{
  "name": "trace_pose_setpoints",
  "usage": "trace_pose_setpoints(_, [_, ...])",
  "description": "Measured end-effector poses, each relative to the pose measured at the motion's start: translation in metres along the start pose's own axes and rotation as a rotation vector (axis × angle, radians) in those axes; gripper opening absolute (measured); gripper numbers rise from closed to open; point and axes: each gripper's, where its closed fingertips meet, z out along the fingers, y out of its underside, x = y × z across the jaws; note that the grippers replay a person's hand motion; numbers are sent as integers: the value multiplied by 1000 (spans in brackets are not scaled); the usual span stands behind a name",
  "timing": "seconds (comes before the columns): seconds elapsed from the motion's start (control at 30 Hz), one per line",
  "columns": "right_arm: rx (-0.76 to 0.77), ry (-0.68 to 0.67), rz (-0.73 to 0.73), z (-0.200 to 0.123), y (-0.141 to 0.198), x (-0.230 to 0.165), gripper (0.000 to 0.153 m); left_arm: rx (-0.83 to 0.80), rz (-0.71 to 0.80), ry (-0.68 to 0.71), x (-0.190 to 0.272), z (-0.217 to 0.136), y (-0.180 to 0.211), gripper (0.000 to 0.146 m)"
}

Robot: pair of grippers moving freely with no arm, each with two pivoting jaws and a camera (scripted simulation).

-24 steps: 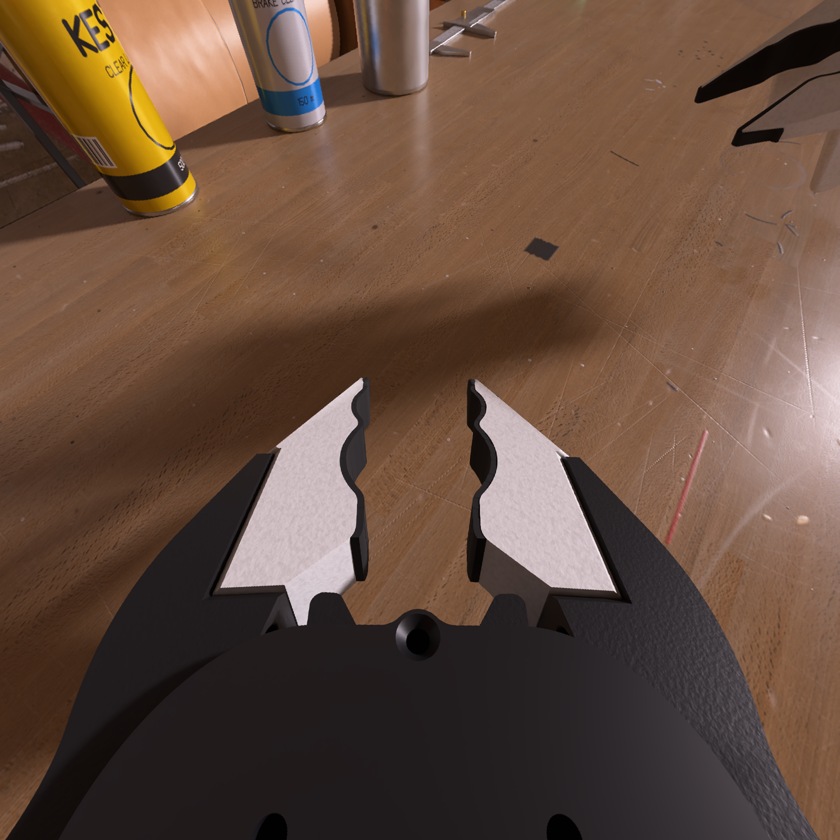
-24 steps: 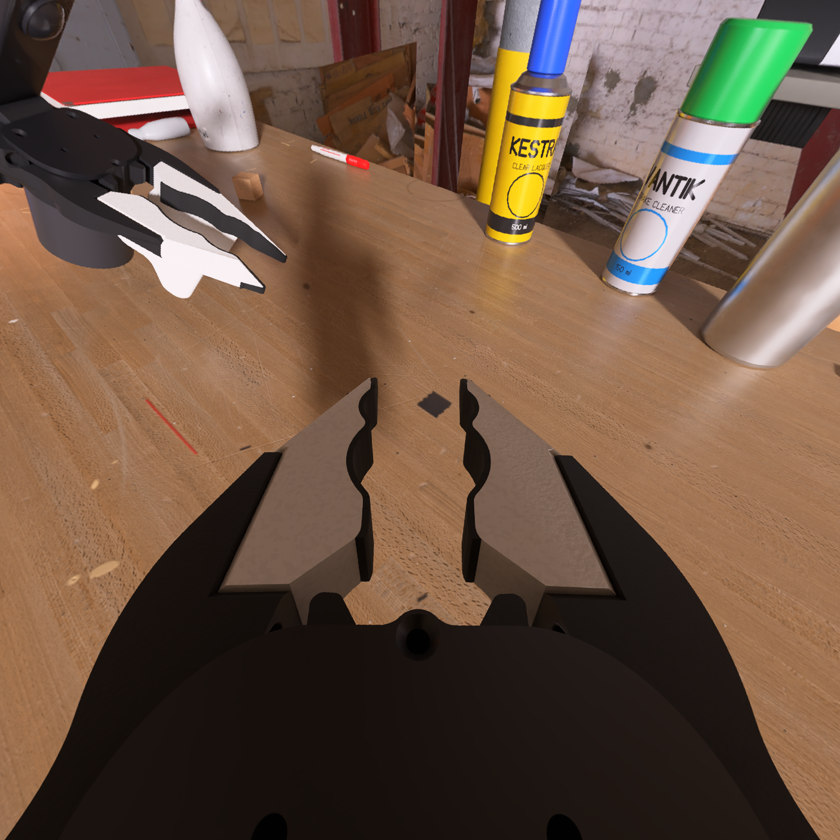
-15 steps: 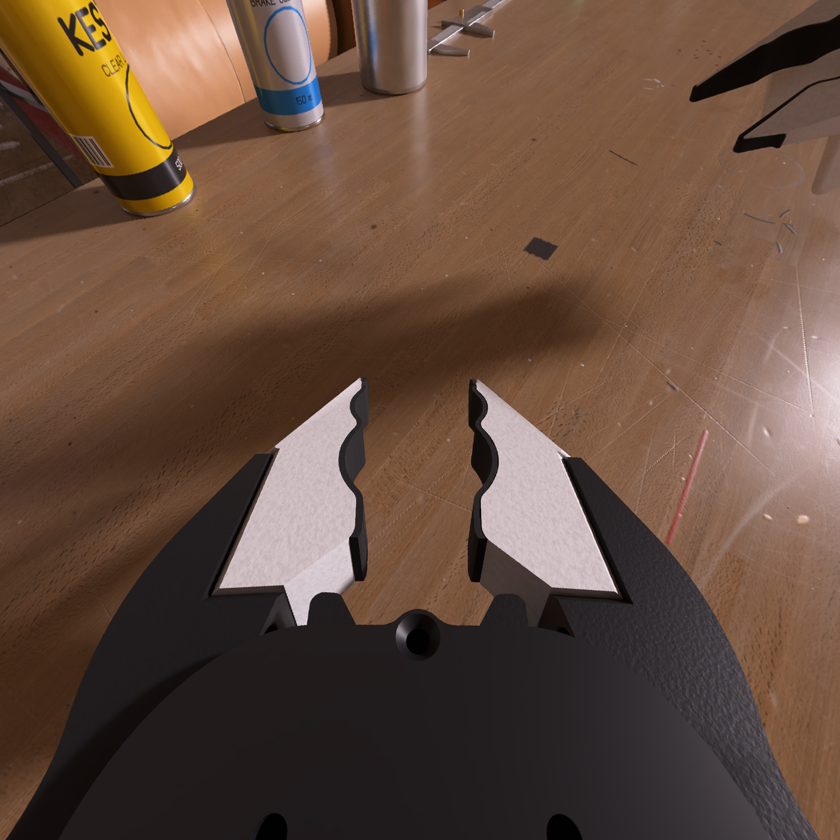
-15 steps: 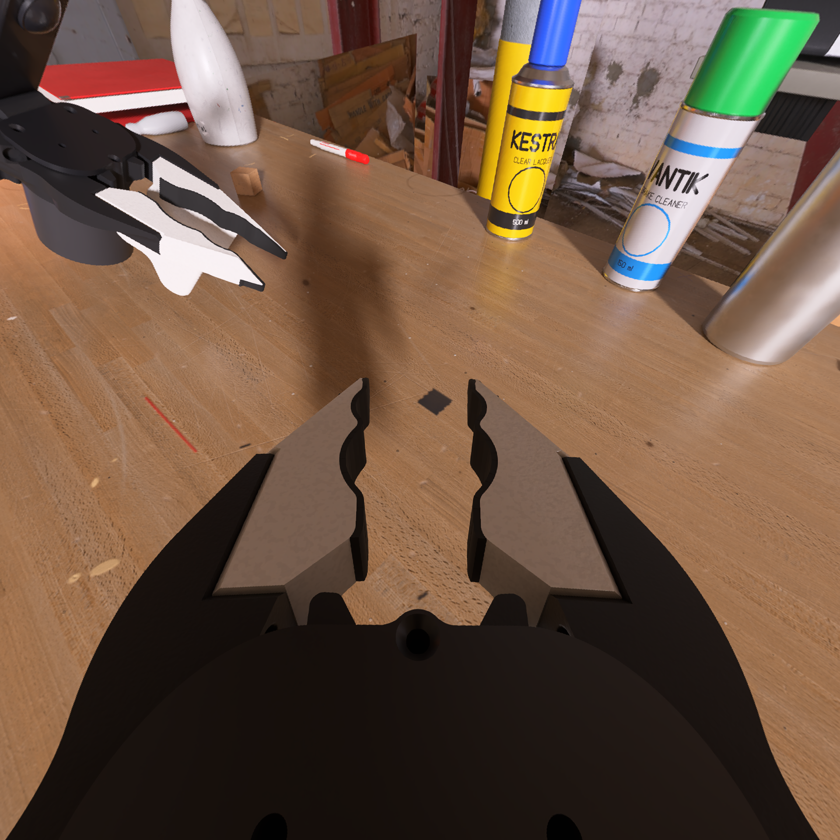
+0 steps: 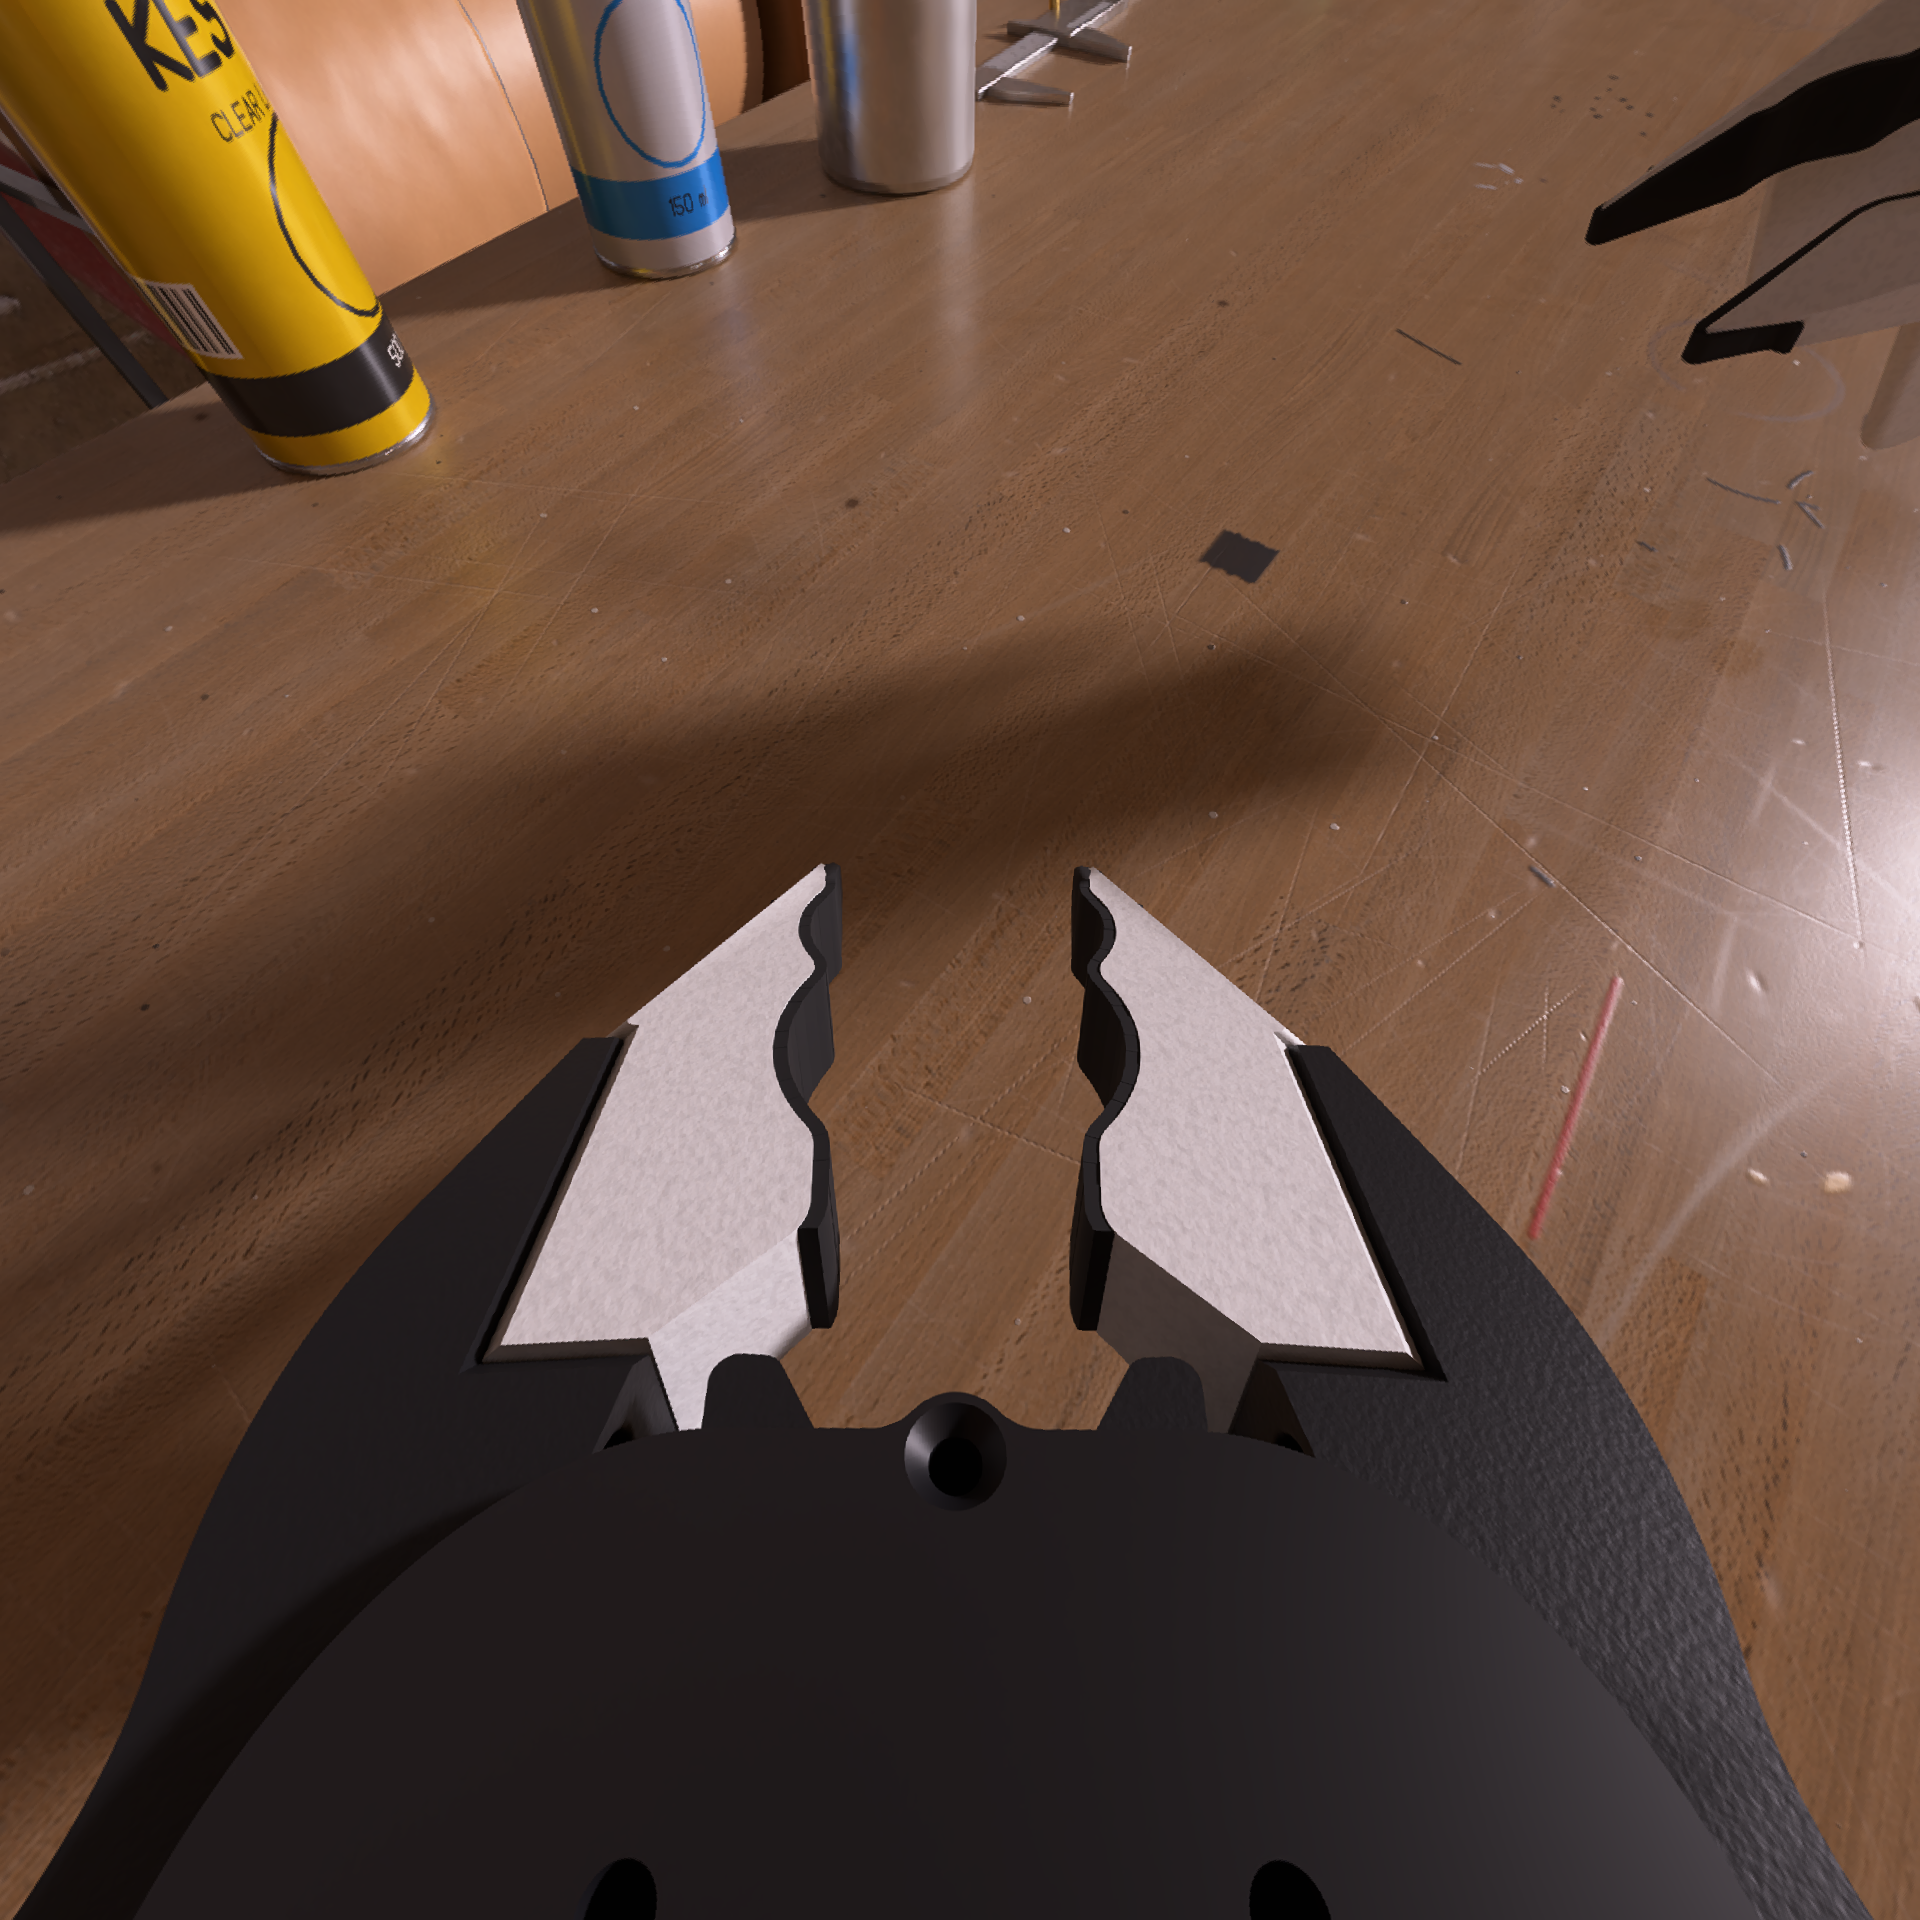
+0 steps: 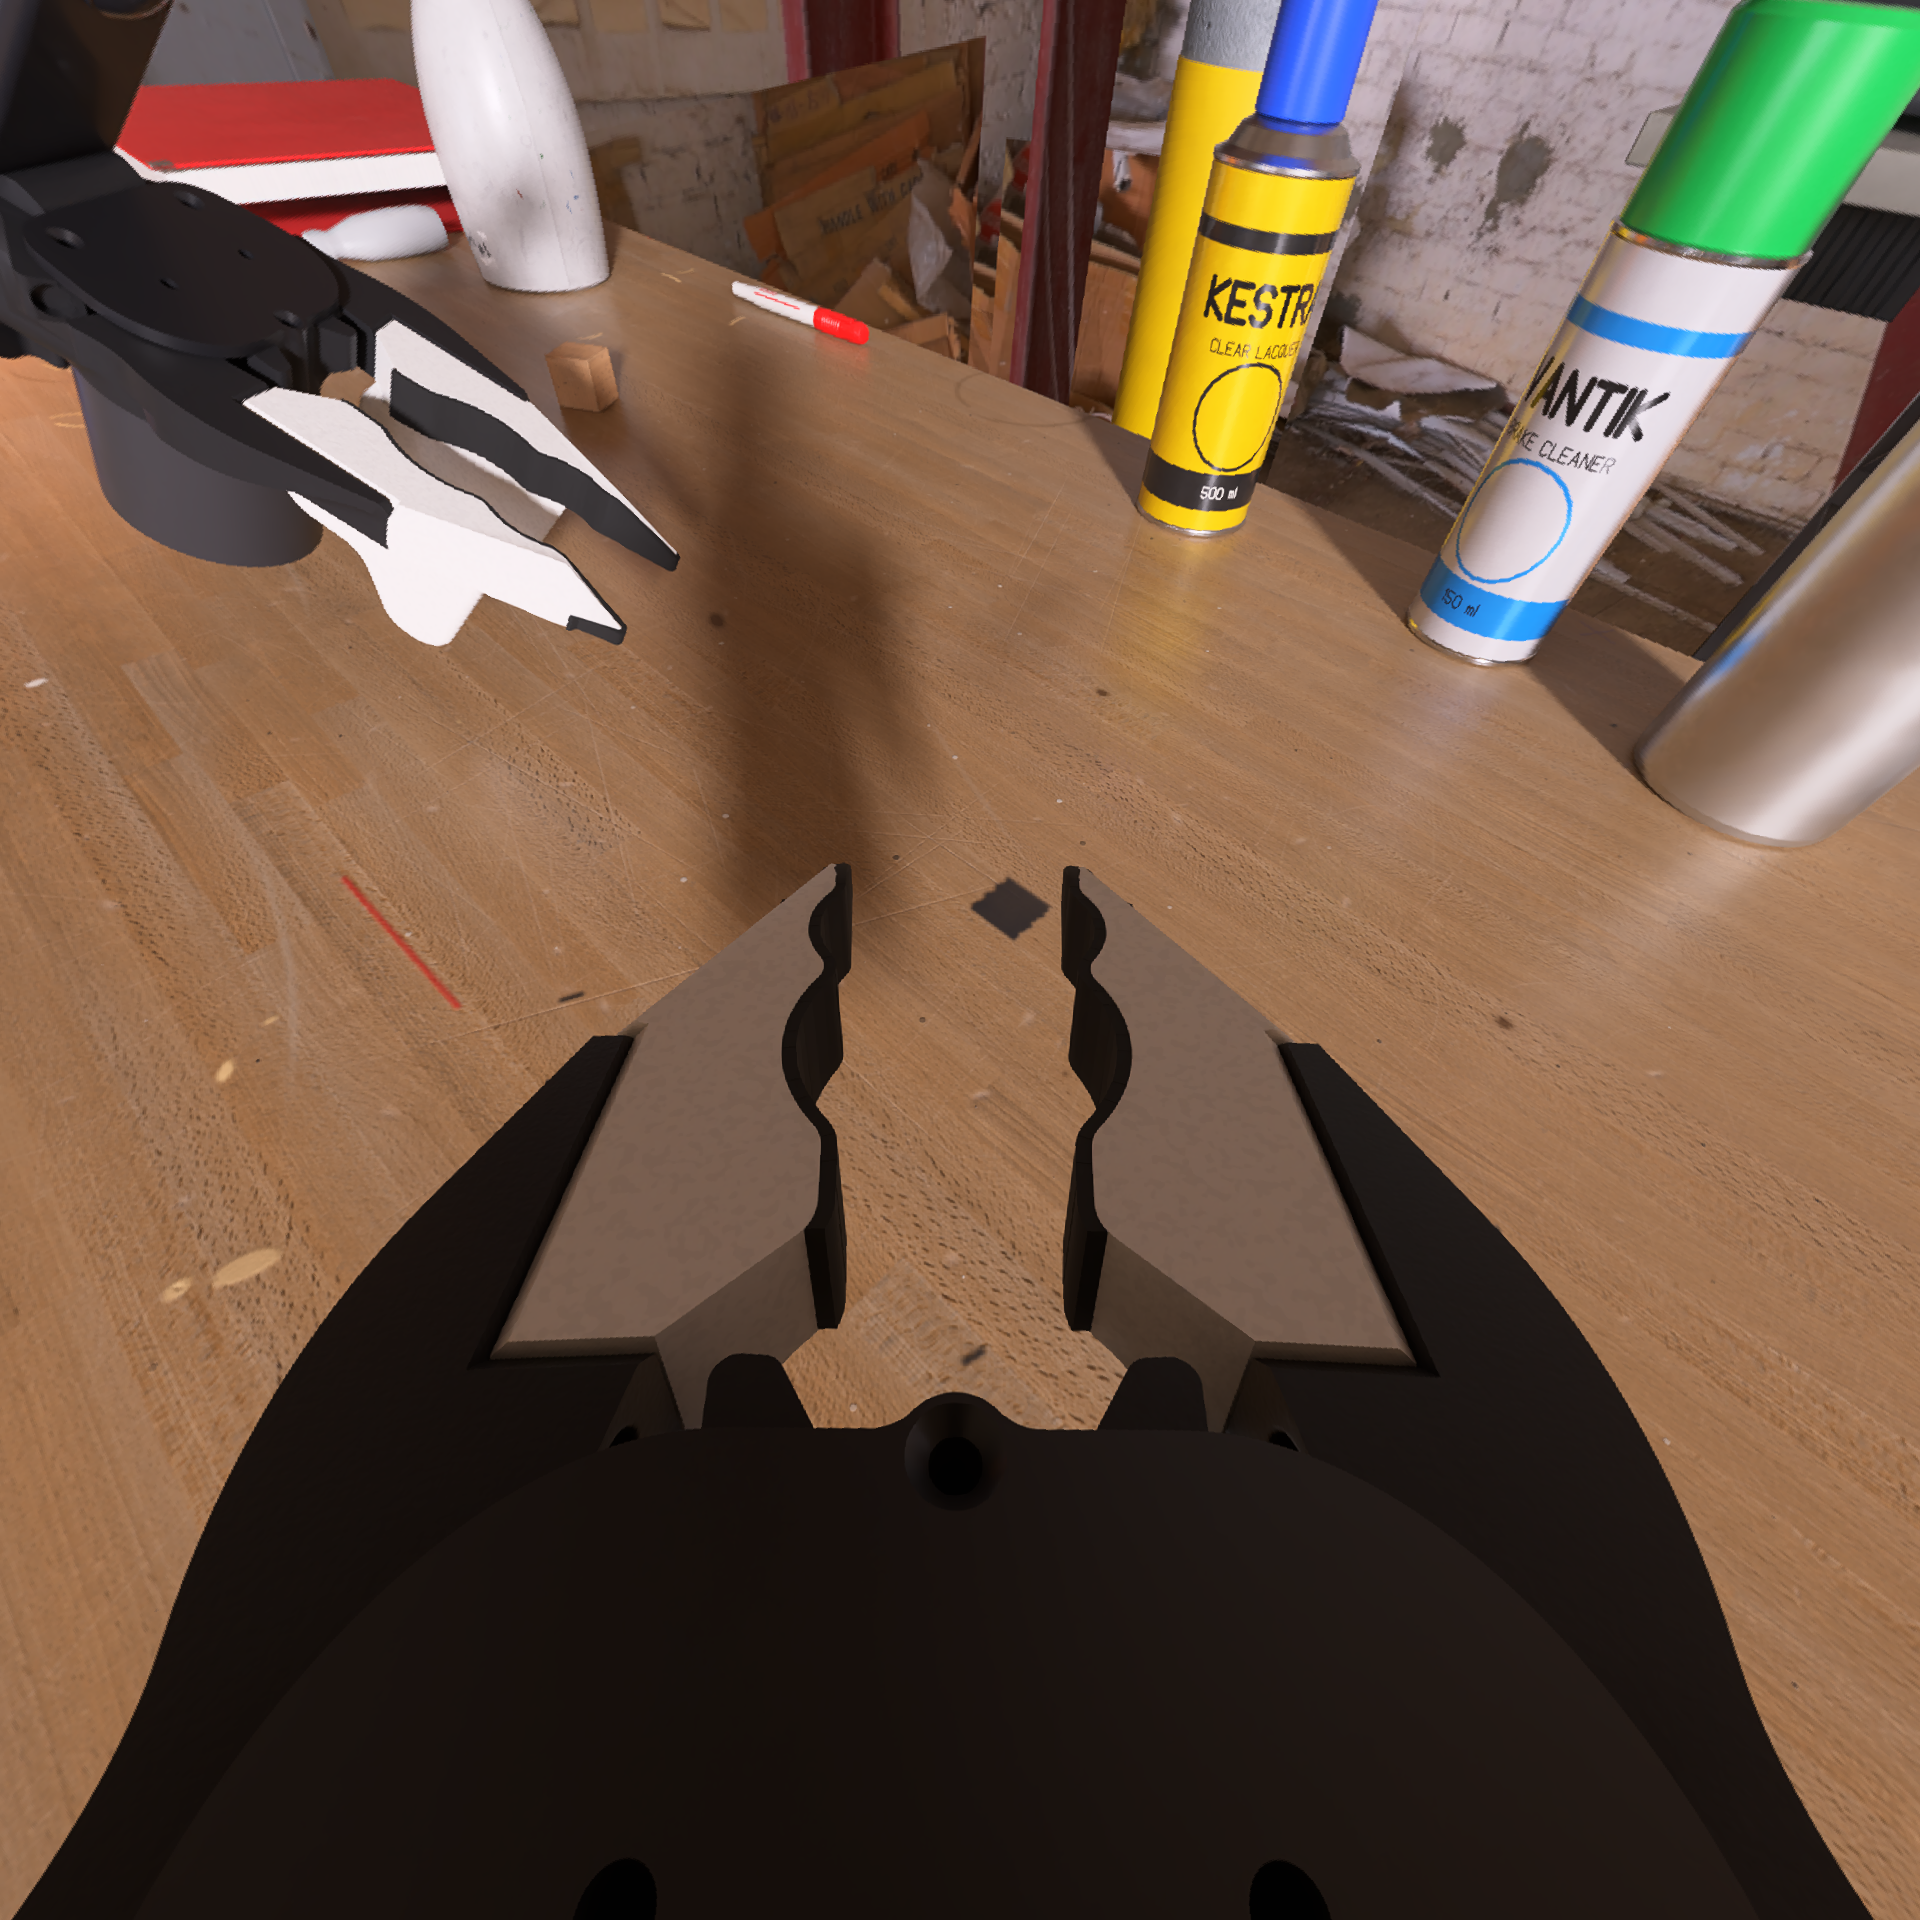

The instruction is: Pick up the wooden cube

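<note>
While we see it only from the right wrist view, these are our notes:
Wooden cube (image 6: 582, 376): it sits on the wooden bench (image 6: 1351, 1039) far from us, just past the left gripper's tips, free of both grippers.
Red-capped marker (image 6: 800, 312): we see it lying flat near the cube, toward the bench's far edge.
Left gripper (image 5: 954, 883): our white fingers are parted with only bare wood between them; in the right wrist view it (image 6: 636, 592) hangs above the bench in front of a dark grey cup (image 6: 187, 499).
Right gripper (image 6: 954, 881): our tan fingers are spread and grasp nothing; a small dark square patch (image 6: 1010, 908) lies just beyond the tips.
Cans: a yellow spray can (image 6: 1247, 343), a white and blue one (image 6: 1558, 457) and a bare metal cylinder (image 6: 1808, 727) stand along the edge, well apart from the cube.
</note>
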Motion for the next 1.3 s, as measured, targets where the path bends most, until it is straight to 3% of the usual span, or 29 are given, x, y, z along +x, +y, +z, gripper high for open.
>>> trace_pose_setpoints(0.37, [-3,0,11,0,0,1,40,61,4,-38,-11,-11,-16,43])
trace_pose_setpoints(0.47, [1,-3,28,0,0,3,39,166,46,-205,-52,-55,-56,42])
trace_pose_setpoints(0.53, [13,-6,37,-2,-2,4,38,153,85,-371,-96,-97,-75,40])
trace_pose_setpoints(0.63, [29,-8,46,-4,-3,5,37,-108,70,-470,-160,-142,-67,40])
trace_pose_setpoints(0.77, [41,-11,34,-5,-5,3,36,-607,-12,-268,-214,-142,5,38])
trace_pose_setpoints(0.87, [35,-15,10,-5,-4,0,35,-828,5,-185,-237,-131,50,40])
trace_pose_setpoints(1.1, [33,-19,-2,-5,-4,-3,35,-1095,75,-131,-258,-127,87,42])
trace_pose_setpoints(1.2, [38,-26,3,-6,-5,-3,35,-1121,79,-97,-259,-124,94,41])
trace_pose_setpoints(1.3, [36,-33,-4,-5,-4,-4,35,-1114,77,-67,-256,-122,94,30])
